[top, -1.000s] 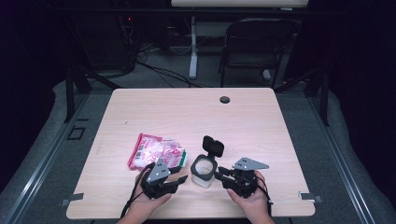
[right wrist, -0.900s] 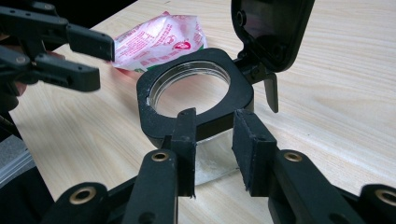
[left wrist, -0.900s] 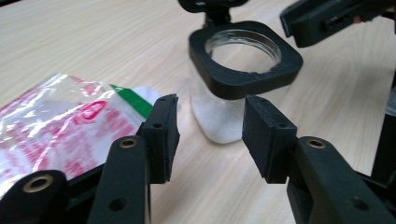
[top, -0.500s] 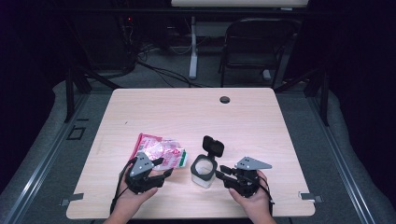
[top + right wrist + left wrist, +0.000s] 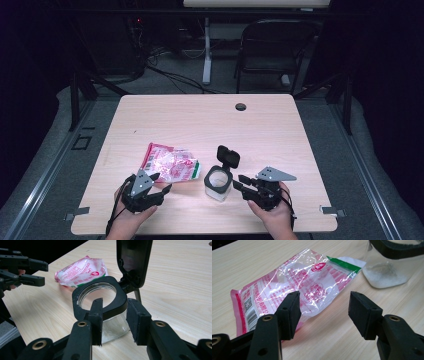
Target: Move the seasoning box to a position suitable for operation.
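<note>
Left claw [image 5: 324, 312] spread beside pink packet [image 5: 294, 287]; right claw [image 5: 115, 320] straddles jar [image 5: 100, 307] rim, just opening.

In the lower middle of the frame, the right gripper [image 5: 113, 321] has its jaws around the black rim of a clear jar [image 5: 100, 307], just been opening (lid [image 5: 132, 262] hinged upright behind). A pink packet [image 5: 81, 271] lies upper left; the left gripper [image 5: 27, 271] is at the left edge.

The jar [image 5: 387, 267] is cut off by the picture's top edge.
</note>
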The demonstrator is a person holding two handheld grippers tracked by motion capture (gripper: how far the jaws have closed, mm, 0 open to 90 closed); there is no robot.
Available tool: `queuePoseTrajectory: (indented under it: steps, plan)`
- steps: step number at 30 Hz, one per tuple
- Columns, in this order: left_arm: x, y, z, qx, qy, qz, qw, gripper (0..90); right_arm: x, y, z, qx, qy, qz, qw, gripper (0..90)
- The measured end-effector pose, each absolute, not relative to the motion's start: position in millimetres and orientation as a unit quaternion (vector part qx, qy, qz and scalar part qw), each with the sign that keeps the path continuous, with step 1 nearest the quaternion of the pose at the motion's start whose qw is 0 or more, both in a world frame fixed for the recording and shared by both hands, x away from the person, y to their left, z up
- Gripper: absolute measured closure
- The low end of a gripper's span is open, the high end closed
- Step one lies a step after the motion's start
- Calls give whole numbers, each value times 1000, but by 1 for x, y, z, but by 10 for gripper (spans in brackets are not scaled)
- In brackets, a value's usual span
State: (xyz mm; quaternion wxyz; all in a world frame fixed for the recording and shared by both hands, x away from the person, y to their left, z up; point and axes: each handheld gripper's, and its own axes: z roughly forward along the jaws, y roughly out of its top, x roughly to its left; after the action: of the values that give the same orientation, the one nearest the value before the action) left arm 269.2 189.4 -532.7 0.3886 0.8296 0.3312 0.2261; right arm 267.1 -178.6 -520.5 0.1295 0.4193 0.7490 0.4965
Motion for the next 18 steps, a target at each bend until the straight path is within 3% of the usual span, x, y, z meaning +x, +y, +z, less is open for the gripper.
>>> queuePoseTrajectory:
  steps: [13, 18]
  plan:
    - [283, 162, -554, 850, 297, 246, 358, 447, 269, -175, -525, 415, 757, 489, 123, 658]
    - [286, 151, -559, 856, 284, 256, 347, 507, 269, -175, -526, 417, 756, 490, 122, 656]
